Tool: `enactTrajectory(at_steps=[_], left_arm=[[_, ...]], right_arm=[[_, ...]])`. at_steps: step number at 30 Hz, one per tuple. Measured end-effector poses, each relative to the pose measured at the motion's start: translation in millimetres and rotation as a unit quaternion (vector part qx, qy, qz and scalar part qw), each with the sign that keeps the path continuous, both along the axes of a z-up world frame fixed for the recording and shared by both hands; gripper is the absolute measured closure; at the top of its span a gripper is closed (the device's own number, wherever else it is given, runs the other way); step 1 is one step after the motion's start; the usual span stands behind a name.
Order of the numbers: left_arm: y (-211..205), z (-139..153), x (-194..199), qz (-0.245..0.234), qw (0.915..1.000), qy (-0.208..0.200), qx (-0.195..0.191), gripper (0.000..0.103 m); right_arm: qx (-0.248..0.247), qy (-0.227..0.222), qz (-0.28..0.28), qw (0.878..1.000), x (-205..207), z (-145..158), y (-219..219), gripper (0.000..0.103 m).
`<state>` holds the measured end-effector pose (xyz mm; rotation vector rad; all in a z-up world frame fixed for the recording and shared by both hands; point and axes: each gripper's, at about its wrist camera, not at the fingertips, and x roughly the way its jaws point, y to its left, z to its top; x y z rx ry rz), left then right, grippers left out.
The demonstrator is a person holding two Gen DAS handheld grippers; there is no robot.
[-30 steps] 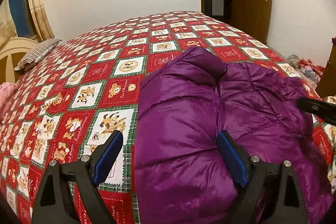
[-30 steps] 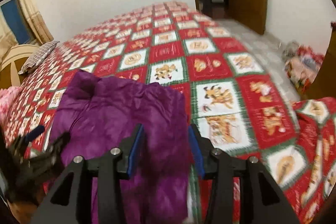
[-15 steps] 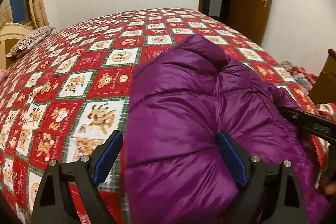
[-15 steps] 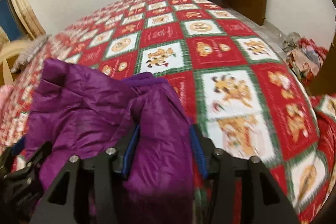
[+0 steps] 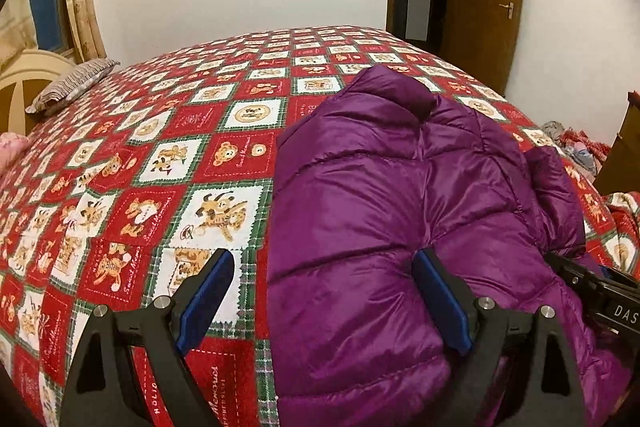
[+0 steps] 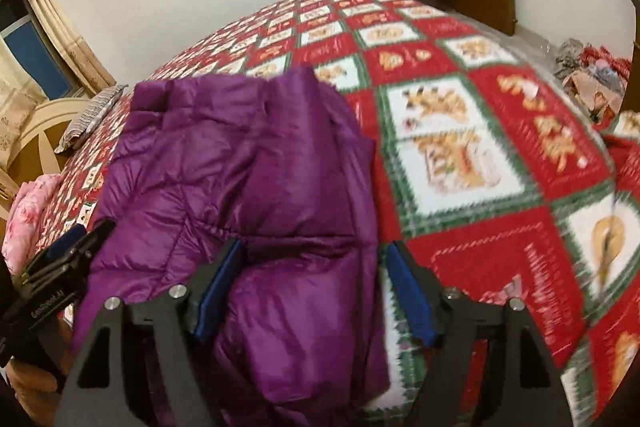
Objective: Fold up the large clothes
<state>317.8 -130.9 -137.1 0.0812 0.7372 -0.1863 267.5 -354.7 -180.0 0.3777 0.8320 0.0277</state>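
Lettering "DAS" on right claw (image 5: 600, 291) beside purple jacket (image 5: 380, 207)

Glossy quilted jacket (image 5: 400, 211); matt cotton bedspread (image 5: 168, 155)

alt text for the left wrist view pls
A purple puffer jacket lies on a red cartoon-print bedspread; the open left gripper straddles its near left edge. A striped pillow lies at far left.
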Motion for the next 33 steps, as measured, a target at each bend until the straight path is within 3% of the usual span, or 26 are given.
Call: enactTrajectory(at_steps=[11,16,18,20,24,29,31,33], left_arm=[[5.9,2.8,6.5,-0.015,0.9997,0.013,-0.012,0.011],[14.4,-6.0,10.5,-0.017,0.9962,0.035,-0.078,0.011],[18.3,-8.9,14.6,-0.025,0.9919,0.054,-0.112,0.011],[25.6,-10.2,17.6,-0.05,0.982,0.074,-0.166,0.011],[39.6,-17.5,20.4,-0.059,0.9652,0.086,-0.24,0.011],[54.2,-44.2,37.3,-0.058,0.9305,0.151,-0.329,0.011],[52.9,-43.3,37.6,-0.063,0.9307,0.148,-0.329,0.011],[45.0,-40.3,36.6,-0.068,0.9384,0.141,-0.308,0.011]], right_arm=[[-0.011,-0.008,0.008,1.0,3.5,9.4,-6.4,0.025],[0.007,-0.014,0.01,1.0,14.7,7.2,-8.2,0.024],[0.011,-0.005,0.02,1.0,19.4,-1.7,-3.2,0.02],[0.009,-0.016,0.02,1.0,17.2,-4.3,-1.9,0.02],[0.019,-0.029,0.026,0.999,13.3,-7.0,-5.1,0.02],[0.026,-0.033,0.033,0.999,13.8,-7.2,-5.1,0.016],[0.03,-0.032,0.035,0.998,15.0,-7.9,-6.2,0.015],[0.031,-0.032,0.036,0.998,17.5,-9.2,-6.9,0.013]])
